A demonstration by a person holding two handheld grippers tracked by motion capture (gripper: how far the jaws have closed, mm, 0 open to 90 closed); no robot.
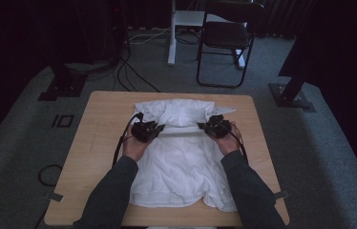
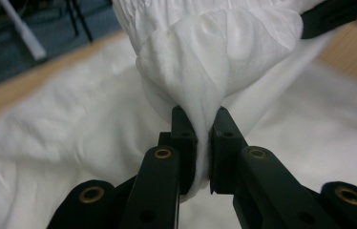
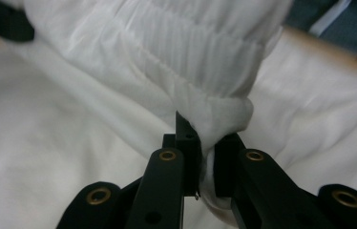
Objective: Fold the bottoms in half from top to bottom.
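Observation:
A white garment [image 1: 179,157] lies spread on the wooden table [image 1: 100,124]. My left gripper [image 1: 160,129] is shut on a bunched fold of its gathered band, held above the table. In the left gripper view the cloth [image 2: 200,62] is pinched between the jaws of that gripper [image 2: 204,125]. My right gripper [image 1: 204,127] is shut on the other end of the same band, which stretches taut between the two. In the right gripper view the ribbed band [image 3: 191,52] wraps over the jaws of that gripper [image 3: 205,136].
A black chair [image 1: 226,38] and a white table leg [image 1: 172,33] stand on the grey carpet beyond the table. Cables [image 1: 129,71] trail on the floor at the back left. A dark stand base [image 1: 291,95] sits at the right.

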